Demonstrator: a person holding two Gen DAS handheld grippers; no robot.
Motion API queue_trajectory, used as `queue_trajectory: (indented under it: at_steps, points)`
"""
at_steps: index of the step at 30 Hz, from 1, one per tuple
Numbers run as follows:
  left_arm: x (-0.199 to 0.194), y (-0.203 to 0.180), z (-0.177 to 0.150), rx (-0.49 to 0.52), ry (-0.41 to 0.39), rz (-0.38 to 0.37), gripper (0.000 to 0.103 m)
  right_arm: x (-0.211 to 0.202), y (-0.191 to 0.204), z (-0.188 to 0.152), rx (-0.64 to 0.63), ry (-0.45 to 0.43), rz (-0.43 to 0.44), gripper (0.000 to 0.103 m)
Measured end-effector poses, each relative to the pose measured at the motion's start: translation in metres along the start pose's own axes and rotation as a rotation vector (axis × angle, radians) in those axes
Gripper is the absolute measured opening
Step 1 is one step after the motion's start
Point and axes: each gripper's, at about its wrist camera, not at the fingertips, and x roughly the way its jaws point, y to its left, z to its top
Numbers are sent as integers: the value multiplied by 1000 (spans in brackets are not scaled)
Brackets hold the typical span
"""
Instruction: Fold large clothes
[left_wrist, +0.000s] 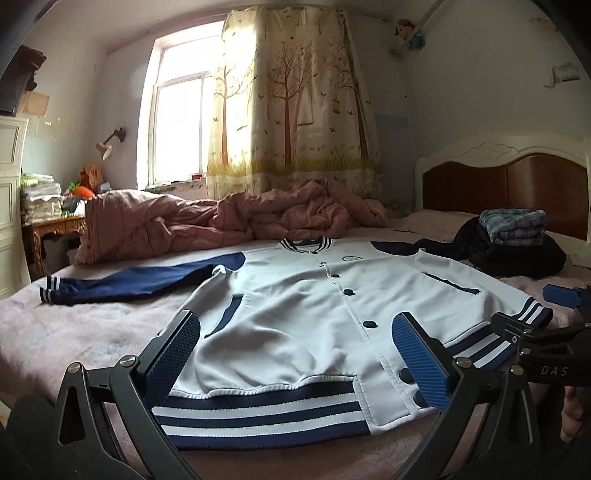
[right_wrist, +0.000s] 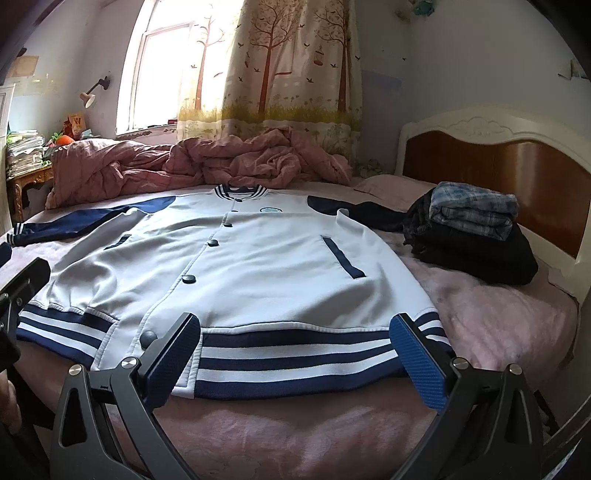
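1. The white-and-navy varsity jacket lies face up and buttoned, filling the centre of both views on the pink bed sheet. Its striped hem runs across the lower middle of the frame and its collar points toward the curtain at the top.
2. The left gripper has its jaws spread wide with nothing between them, straddling the left half of the hem. The right gripper is likewise spread and empty over the right half of the hem.
3. Risk: the navy left sleeve stretches out toward the left edge of the frame. Folding the body first would likely trap it crooked.
4. Risk: a shallow pinch on the ribbed hem may catch only the top layer, so the front would lift away from the back and wrinkle.
5. Risk: the right sleeve runs toward the stack of folded clothes at centre right, so a sweeping fold could snag or topple that pile.
6. No containers are visible. The folded stack sits directly on the bed, with the rumpled pink quilt beyond the collar.
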Motion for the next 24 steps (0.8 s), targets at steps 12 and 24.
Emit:
queue_trajectory:
  at_steps: [12, 24]
  points:
    - [3, -1, -2, 4, 15, -8, 103, 0, 3, -1, 6, 2, 0, 103]
    - [1, -10, -3, 35, 12, -38, 103, 0, 2, -1, 4, 1, 2, 103]
